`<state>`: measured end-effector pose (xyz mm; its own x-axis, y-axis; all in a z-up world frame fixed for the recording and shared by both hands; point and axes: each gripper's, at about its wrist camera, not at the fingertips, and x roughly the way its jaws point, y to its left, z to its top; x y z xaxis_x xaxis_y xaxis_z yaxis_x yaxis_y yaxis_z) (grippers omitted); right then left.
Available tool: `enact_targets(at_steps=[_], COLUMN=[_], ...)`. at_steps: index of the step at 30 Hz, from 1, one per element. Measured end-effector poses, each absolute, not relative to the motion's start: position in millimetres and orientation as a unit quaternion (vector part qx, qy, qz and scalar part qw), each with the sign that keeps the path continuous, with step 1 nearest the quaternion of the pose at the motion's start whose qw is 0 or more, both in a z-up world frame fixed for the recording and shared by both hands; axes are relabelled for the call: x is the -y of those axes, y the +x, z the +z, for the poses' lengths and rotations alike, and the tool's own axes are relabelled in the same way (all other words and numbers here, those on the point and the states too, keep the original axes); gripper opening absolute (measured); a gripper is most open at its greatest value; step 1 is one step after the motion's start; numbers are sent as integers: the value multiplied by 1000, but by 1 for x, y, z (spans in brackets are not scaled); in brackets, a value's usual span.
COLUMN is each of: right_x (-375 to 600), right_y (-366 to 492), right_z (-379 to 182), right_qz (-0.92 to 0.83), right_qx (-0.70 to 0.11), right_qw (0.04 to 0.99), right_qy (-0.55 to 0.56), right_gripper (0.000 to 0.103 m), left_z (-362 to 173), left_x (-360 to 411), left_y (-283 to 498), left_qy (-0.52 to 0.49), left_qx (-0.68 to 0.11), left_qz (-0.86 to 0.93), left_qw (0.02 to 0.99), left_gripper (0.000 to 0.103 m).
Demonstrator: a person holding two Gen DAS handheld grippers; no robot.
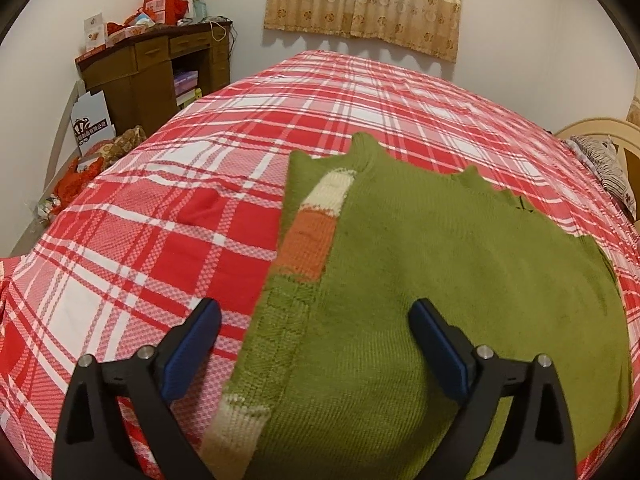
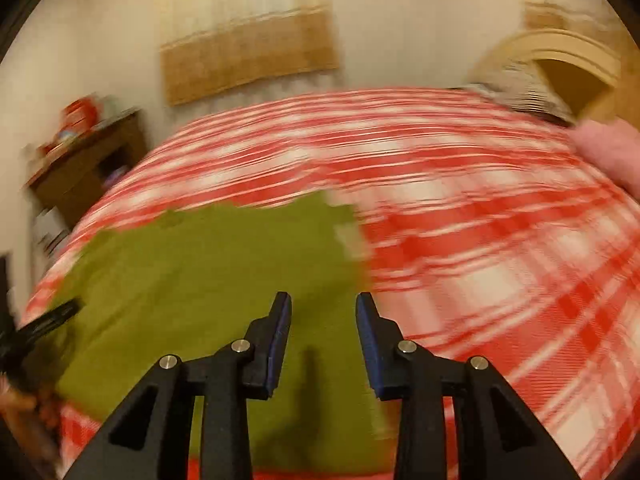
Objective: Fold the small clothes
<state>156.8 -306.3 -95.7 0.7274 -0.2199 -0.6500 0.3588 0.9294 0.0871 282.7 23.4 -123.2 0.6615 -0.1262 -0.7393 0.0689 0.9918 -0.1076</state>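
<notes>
A small green knitted sweater (image 1: 420,264) lies flat on the red and white plaid bed (image 1: 160,216). One sleeve with white and orange bands (image 1: 316,220) is folded over its left side. My left gripper (image 1: 316,312) is open and empty, hovering over the sweater's near left edge. In the blurred right wrist view the sweater (image 2: 208,272) lies left of centre on the bed (image 2: 500,240). My right gripper (image 2: 323,304) is open and empty above the sweater's right edge. The left gripper (image 2: 44,324) shows blurred at the far left.
A brown wooden desk (image 1: 160,68) with red boxes stands at the back left beside the bed. Bags and clutter (image 1: 80,176) lie on the floor there. A wooden headboard (image 1: 608,136) and striped pillow (image 1: 604,164) are at the right. A curtain (image 1: 364,0) hangs behind.
</notes>
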Motion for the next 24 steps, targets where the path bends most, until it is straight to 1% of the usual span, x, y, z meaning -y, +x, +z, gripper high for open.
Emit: enact_targets(at_steps=[3, 4, 8, 11, 15, 18, 21, 24], right_x=[292, 290, 292, 290, 292, 292, 292, 292], right_y=[168, 165, 163, 160, 154, 155, 155, 154], right_z=[-128, -136, -134, -134, -135, -136, -136, -136], right_qz=[-145, -148, -143, -141, -132, -128, -125, -123], right_qx=[-370, -361, -352, -346, -340, -338, -336, -335], right_qw=[914, 917, 921, 924, 926, 927, 928, 929], right_qy=[87, 80, 84, 85, 93, 97, 97, 99], right_gripper=[34, 35, 36, 36, 39, 40, 42, 43], left_z=[-123, -123, -123, -121, -117, -112, -103, -102], left_x=[-24, -24, -28, -31, -39, -37, -28, -25], left_y=[278, 277, 268, 259, 246, 231, 213, 209], left_qy=[-30, -29, -32, -35, -44, -9, 39, 42], left_qx=[-408, -408, -408, -409, -423, -416, -382, -386], left_qz=[-49, -47, -38, -29, -17, 7, 27, 18], left_qw=[911, 911, 912, 911, 905, 909, 923, 922], left_gripper=[99, 99, 102, 102, 102, 102, 102, 102])
